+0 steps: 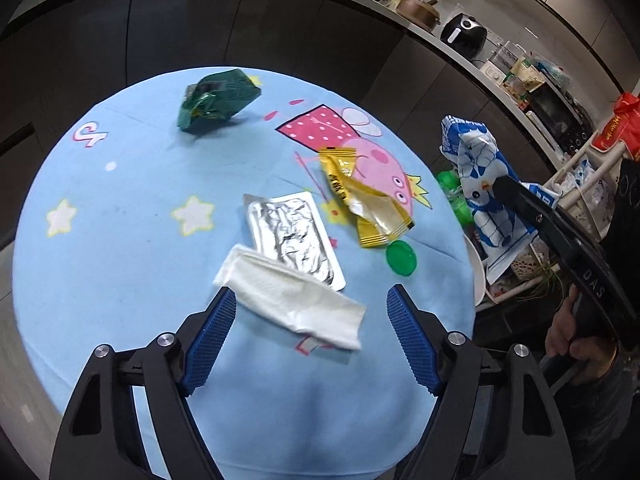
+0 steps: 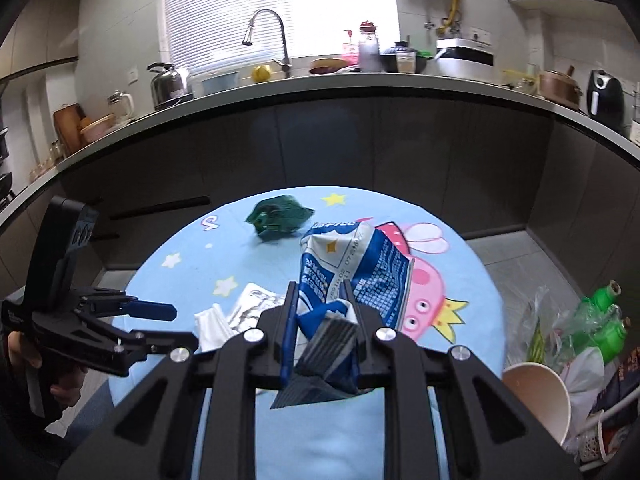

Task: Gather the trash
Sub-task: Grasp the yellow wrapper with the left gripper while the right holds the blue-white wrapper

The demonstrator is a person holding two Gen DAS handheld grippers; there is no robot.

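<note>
My left gripper [image 1: 312,300] is open above the round blue cartoon table [image 1: 120,280], its fingers on either side of a white paper napkin [image 1: 292,300]. A silver foil wrapper [image 1: 294,236], a yellow wrapper [image 1: 360,196], a green cap [image 1: 401,257] and a crumpled green packet [image 1: 216,98] lie beyond. My right gripper [image 2: 322,292] is shut on a blue and white snack bag [image 2: 352,268], held over the table's near right side. The bag also shows in the left wrist view [image 1: 480,168], off the table's right edge.
A wire rack with trash stands right of the table: green bottles [image 2: 600,320], a paper cup [image 2: 540,396], plastic bags. Dark cabinets and a cluttered kitchen counter [image 2: 320,80] run behind the table. The left gripper shows in the right wrist view [image 2: 156,320].
</note>
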